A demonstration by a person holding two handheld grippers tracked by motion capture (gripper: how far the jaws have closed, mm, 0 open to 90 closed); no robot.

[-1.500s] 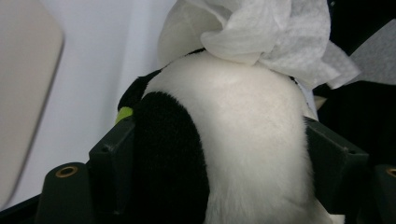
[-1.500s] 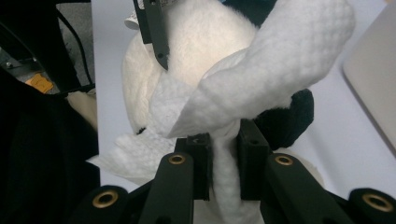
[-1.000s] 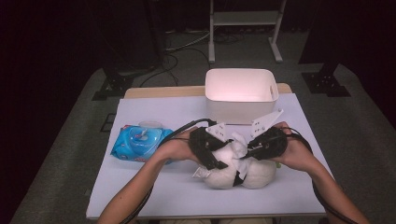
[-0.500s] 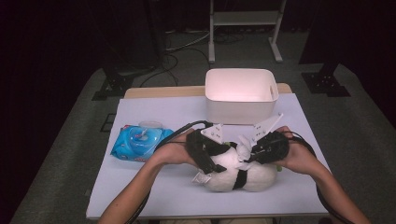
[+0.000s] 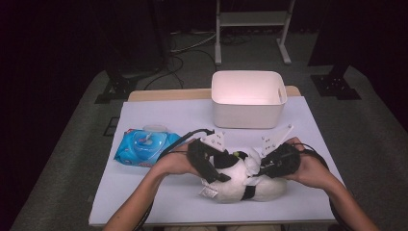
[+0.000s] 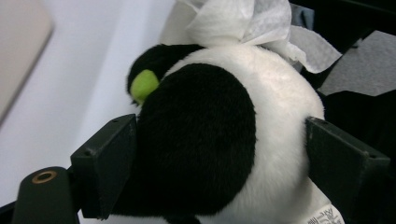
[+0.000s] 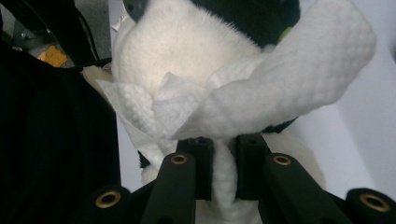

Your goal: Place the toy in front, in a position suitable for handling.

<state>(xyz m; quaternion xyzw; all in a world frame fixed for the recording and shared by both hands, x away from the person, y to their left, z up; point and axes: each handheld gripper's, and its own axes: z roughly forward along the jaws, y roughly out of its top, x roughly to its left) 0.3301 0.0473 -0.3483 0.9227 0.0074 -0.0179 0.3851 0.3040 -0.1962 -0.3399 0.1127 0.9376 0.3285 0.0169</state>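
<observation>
Fingers astride panda, mid-table.

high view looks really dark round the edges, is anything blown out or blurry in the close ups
High view: the room is black, and the white bin glows pinkish, nearly washed out. Left gripper view: the panda toy is lit evenly, its fur soft. Right gripper view: the wipe is bright but keeps its texture; the left side is deep shadow.

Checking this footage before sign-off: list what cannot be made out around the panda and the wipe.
- Panda toy, high view: its face is hidden under both hands and the left claw.
- Wet wipe, high view: too small to tell where it touches the toy.
- Wipes packet, high view: the print is blurred.
- White bin, high view: the front wall hides part of its floor.
</observation>
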